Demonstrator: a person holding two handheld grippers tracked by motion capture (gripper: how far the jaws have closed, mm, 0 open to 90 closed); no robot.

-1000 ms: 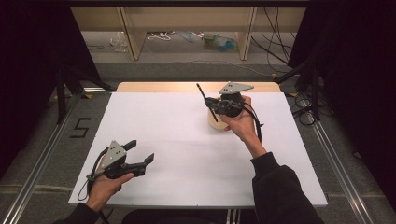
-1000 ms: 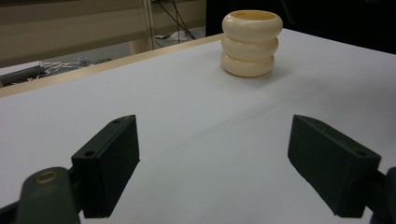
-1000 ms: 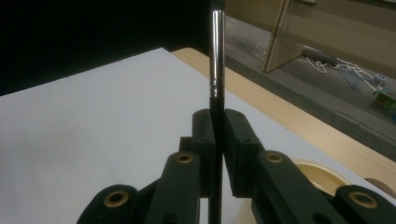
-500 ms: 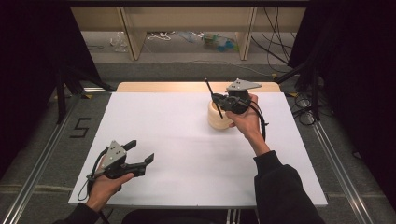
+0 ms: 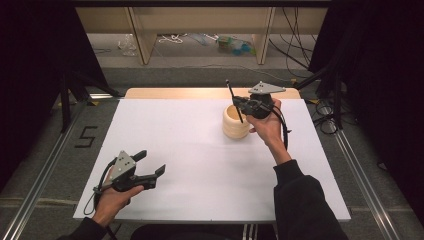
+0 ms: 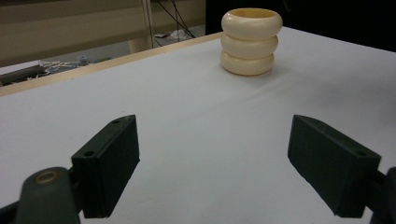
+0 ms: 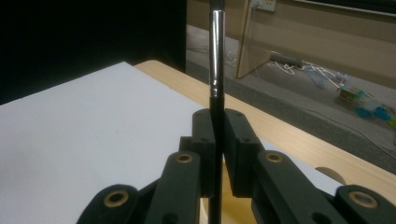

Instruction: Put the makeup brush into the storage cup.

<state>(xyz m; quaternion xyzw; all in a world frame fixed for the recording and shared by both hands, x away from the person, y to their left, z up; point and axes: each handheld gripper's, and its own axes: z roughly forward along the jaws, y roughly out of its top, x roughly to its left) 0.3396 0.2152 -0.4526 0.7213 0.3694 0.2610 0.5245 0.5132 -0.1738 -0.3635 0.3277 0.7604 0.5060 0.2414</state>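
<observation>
Now, near edge first: my left tongs (image 5: 150,167) rest low on white tabletop (image 5: 190,150), jaws spread wide, nothing between them. Farther out, my right tongs (image 5: 239,106) pinch thin black brush (image 5: 234,101) with metal ferrule, jaws pressed tight on handle, brush held steeply, lower end over mouth of cream ribbed cup (image 5: 235,122) standing upright near far right of tabletop. I judge step in hand: dropping brush into cup. Next move calls for centring over opening, lowering, then releasing pinch.
</observation>
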